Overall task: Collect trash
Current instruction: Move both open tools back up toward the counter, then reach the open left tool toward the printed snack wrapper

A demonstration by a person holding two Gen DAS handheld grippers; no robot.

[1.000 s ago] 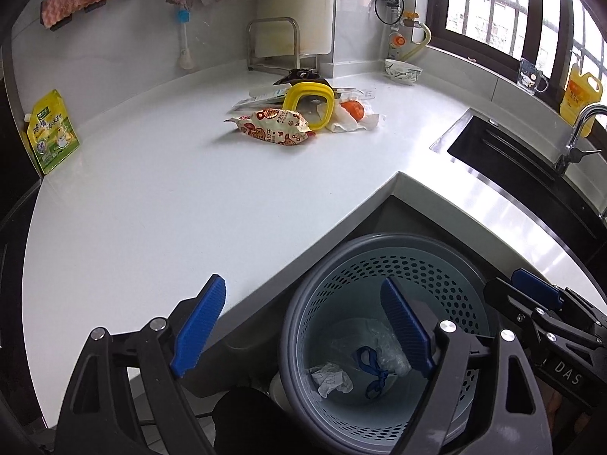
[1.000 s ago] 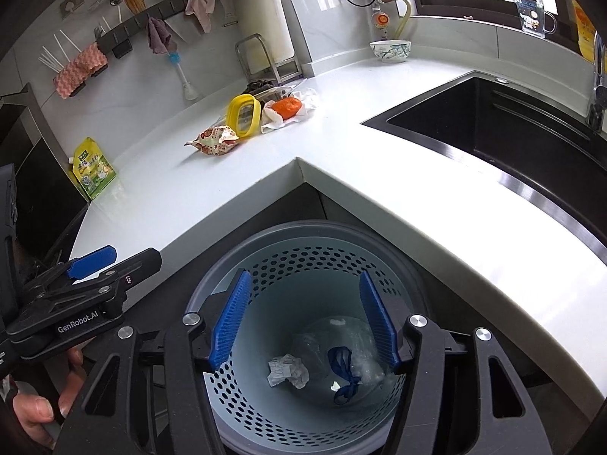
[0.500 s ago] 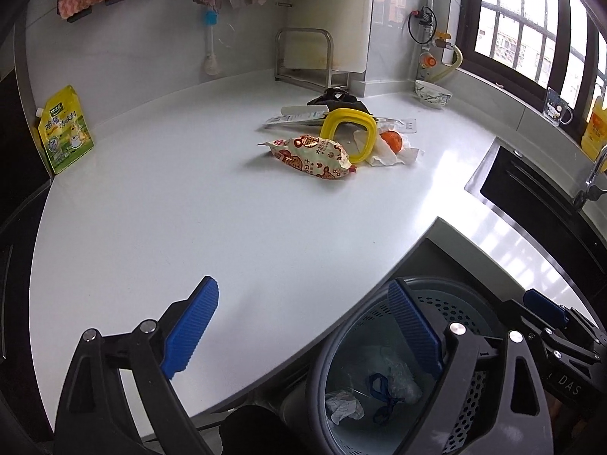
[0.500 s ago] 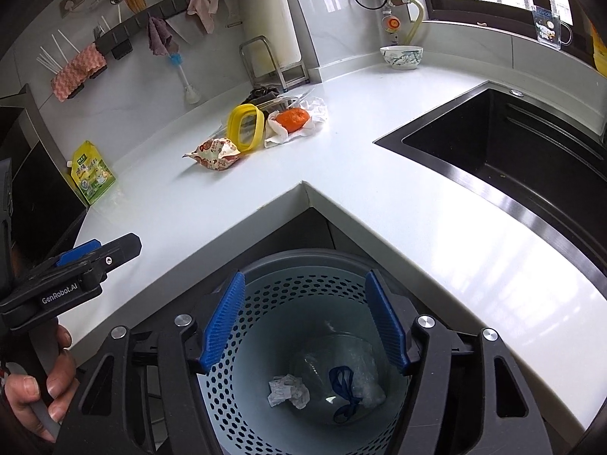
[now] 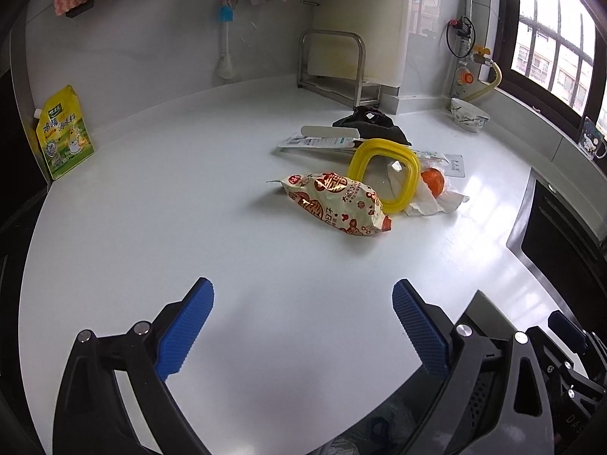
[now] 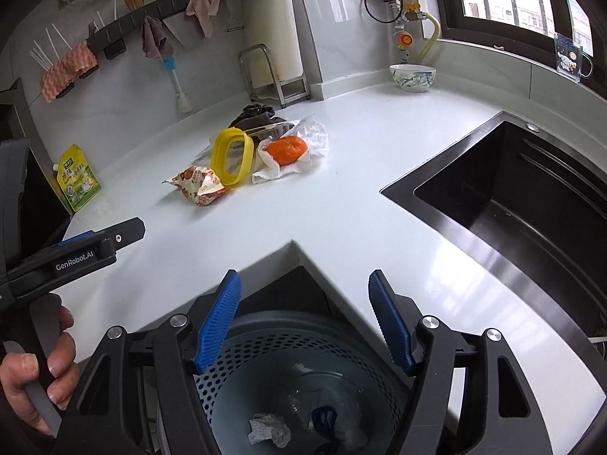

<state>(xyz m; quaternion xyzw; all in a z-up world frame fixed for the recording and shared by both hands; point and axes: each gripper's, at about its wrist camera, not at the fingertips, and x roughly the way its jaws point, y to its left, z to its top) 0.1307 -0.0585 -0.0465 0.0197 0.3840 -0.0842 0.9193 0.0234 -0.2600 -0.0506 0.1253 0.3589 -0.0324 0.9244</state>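
Note:
A pile of trash lies on the white counter [image 5: 189,208]: a red-and-cream snack wrapper [image 5: 337,204], a yellow ring lid [image 5: 356,165], an orange lump [image 5: 432,182] on white tissue, a flat clear packet [image 5: 322,142] and a black crumpled bag [image 5: 370,121]. My left gripper [image 5: 303,292] hovers over the counter short of the wrapper, jaws opening, nothing between them. My right gripper [image 6: 303,280] hangs above the grey perforated bin [image 6: 284,318] at the counter's corner, jaws opening and empty. Crumpled paper [image 6: 267,430] and a clear bag lie in the bin.
A black sink [image 6: 512,208] is sunk into the counter on the right. A patterned bowl [image 6: 412,76] stands by the window, a steel rack [image 5: 334,64] at the back wall, a yellow-green pouch [image 5: 64,132] at far left. A hand [image 6: 34,379] holds the left gripper's handle.
Both grippers have moved forward from over the bin toward the counter. The left one is now above the counter, and both pairs of jaws stand wider.

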